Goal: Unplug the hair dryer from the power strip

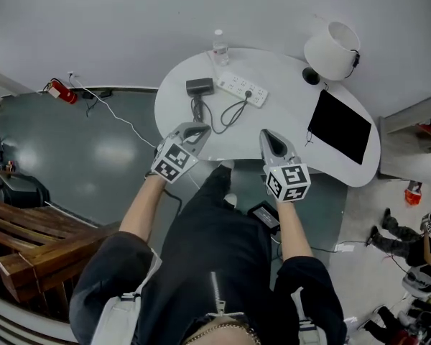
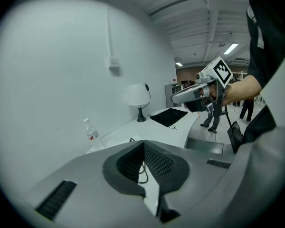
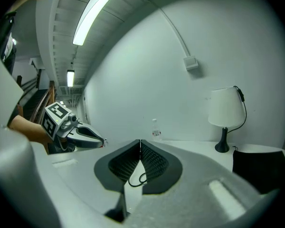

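A dark hair dryer (image 1: 200,87) lies on the white table (image 1: 287,157) at its far left. Its black cable (image 1: 233,112) loops to a plug in the white power strip (image 1: 242,88) just right of it. My left gripper (image 1: 199,128) hovers over the near table edge, short of the dryer's handle, shut with nothing in it. My right gripper (image 1: 267,135) hangs at the same edge to the right, also shut and empty. In the left gripper view the jaws (image 2: 143,144) meet with the cable (image 2: 143,175) showing below them. The right gripper view shows the same: closed jaws (image 3: 140,144) over the cable (image 3: 137,178).
A water bottle (image 1: 219,47) stands at the table's far edge. A white lamp (image 1: 332,49) and a black pad (image 1: 340,126) sit on the right half. On the floor, a red extinguisher (image 1: 61,92) lies at left, beside a wooden bench (image 1: 29,236).
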The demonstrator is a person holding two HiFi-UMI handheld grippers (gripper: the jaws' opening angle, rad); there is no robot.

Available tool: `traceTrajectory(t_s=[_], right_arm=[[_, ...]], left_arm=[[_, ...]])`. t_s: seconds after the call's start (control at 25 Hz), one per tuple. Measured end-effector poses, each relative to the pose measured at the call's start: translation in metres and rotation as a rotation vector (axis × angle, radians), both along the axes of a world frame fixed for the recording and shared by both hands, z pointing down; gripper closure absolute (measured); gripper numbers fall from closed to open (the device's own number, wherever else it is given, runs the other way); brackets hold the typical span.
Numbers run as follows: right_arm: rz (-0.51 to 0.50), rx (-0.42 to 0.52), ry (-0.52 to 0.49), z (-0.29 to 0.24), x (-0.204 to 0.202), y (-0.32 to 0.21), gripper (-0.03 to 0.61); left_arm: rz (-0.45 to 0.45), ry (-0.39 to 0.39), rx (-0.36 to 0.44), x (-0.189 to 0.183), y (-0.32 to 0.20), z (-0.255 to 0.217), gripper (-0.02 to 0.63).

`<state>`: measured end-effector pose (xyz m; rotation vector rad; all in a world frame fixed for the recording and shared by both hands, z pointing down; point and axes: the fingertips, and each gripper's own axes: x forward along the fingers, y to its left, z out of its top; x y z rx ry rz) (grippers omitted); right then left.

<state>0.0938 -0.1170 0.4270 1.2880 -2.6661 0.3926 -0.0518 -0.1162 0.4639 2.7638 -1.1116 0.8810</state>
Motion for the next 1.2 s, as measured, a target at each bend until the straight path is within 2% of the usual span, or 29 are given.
traceTrajectory(t_s=[0.16, 0.32, 0.72, 0.88, 1.2], right_arm=[[0.011, 0.003, 0.007, 0.0, 0.003, -0.021, 0.574], [0.013, -0.015, 0.022, 0.006, 0.001, -0.046, 0.574], [0.016, -0.062, 0.043, 0.022, -0.002, -0.102, 0.574], [0.026, -0.084, 0.047, 0.03, -0.002, -0.114, 0.574], [0.058, -0.125, 0.049, 0.042, 0.001, -0.133, 0.574]], left_arm=[[0.025, -0.073, 0.04, -0.002, -0.029, 0.001, 0.603], [0.035, -0.071, 0.044, -0.001, -0.061, 0.004, 0.601], [0.097, -0.107, -0.013, 0.005, -0.123, 0.026, 0.594], [0.129, -0.13, -0.047, 0.011, -0.143, 0.035, 0.511], [0.26, -0.243, -0.053, 0.024, -0.174, 0.055, 0.466]])
